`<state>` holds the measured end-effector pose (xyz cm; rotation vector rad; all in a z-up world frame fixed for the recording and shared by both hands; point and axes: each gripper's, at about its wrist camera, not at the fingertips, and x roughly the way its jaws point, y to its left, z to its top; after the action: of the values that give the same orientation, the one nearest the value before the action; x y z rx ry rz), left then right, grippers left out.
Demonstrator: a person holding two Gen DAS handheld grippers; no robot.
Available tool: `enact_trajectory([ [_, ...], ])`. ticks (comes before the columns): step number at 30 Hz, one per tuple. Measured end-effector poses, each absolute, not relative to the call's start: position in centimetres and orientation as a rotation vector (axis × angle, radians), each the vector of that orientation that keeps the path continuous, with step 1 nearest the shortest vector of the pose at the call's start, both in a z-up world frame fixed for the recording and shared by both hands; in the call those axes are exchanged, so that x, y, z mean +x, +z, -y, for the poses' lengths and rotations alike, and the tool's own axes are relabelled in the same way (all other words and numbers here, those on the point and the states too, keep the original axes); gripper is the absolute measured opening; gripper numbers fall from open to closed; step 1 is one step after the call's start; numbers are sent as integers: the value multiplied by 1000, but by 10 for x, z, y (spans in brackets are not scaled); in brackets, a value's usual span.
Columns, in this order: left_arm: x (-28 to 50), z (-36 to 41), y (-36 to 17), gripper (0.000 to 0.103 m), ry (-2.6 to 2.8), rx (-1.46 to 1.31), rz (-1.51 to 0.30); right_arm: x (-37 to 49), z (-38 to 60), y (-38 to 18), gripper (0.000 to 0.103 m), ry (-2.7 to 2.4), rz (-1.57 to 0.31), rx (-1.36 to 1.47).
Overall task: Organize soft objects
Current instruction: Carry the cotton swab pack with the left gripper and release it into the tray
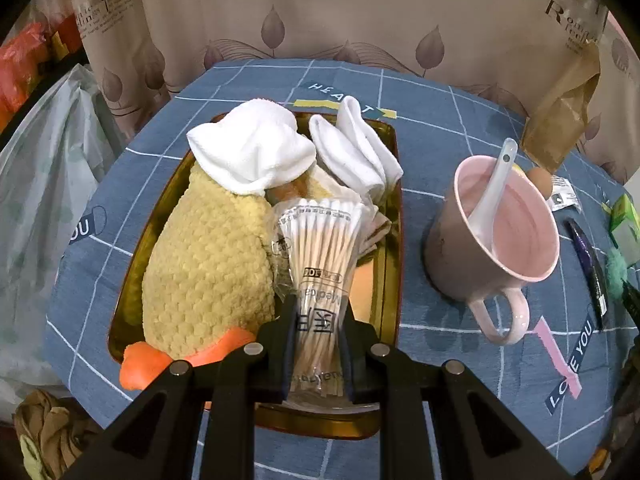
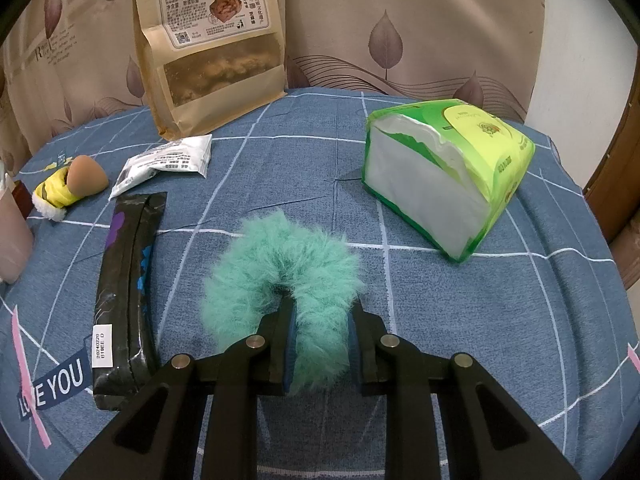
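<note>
**Both grippers clenched on soft items; tray part-filled**

Left wrist view, left to right: a gold tray (image 1: 390, 216) sits on the blue checked tablecloth (image 1: 440, 128). In it, a yellow knitted duck toy (image 1: 208, 264) lies along the left side, its orange feet over the near rim. A white folded cloth (image 1: 252, 152) rests on the duck's far end; white socks (image 1: 356, 148) lie at the far right of the tray. The left gripper (image 1: 318, 316) is clamped on a clear bag of cotton swabs (image 1: 320, 240), which hangs over the tray's near right part, swab heads fanned away from the camera. Right of the tray, apart from it: a pink mug (image 1: 500, 236) with a white spoon (image 1: 490, 196) inside.

Right wrist view, left to right: a black packet (image 2: 124, 284) flat on the cloth, then a teal fluffy scrunchie (image 2: 280, 264), then a green tissue pack (image 2: 452, 172) further back. The right gripper (image 2: 322, 320) grips the scrunchie's near right part; the ring lies on the cloth.
</note>
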<state>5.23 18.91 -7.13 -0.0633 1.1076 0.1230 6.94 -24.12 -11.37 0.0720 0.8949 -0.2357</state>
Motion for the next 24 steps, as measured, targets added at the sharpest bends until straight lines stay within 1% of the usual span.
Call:
enact_trajectory([
  [3,53,-189,-72,21,118,-61,-1108,70,241,-114,22,-238,-896,69],
  [6,52,-188,-71,24,104,-47,-1106,71,240,-115,22,-240,-896,67],
  [8,51,-186,-70,29,98,-31,-1097,72,238,-115,22,-242,-897,65],
  [9,50,-185,-69,34,93,-29,-1092,71,239,-115,22,-243,-897,63],
  [12,46,-182,-63,39,80,-16,-1068,72,239,-116,22,-245,-898,61],
  [15,42,-179,-54,49,74,4,-1037,74,235,-116,22,-248,-899,58],
  [24,28,-186,-31,51,43,-1,-961,73,242,-119,22,-260,-903,40],
])
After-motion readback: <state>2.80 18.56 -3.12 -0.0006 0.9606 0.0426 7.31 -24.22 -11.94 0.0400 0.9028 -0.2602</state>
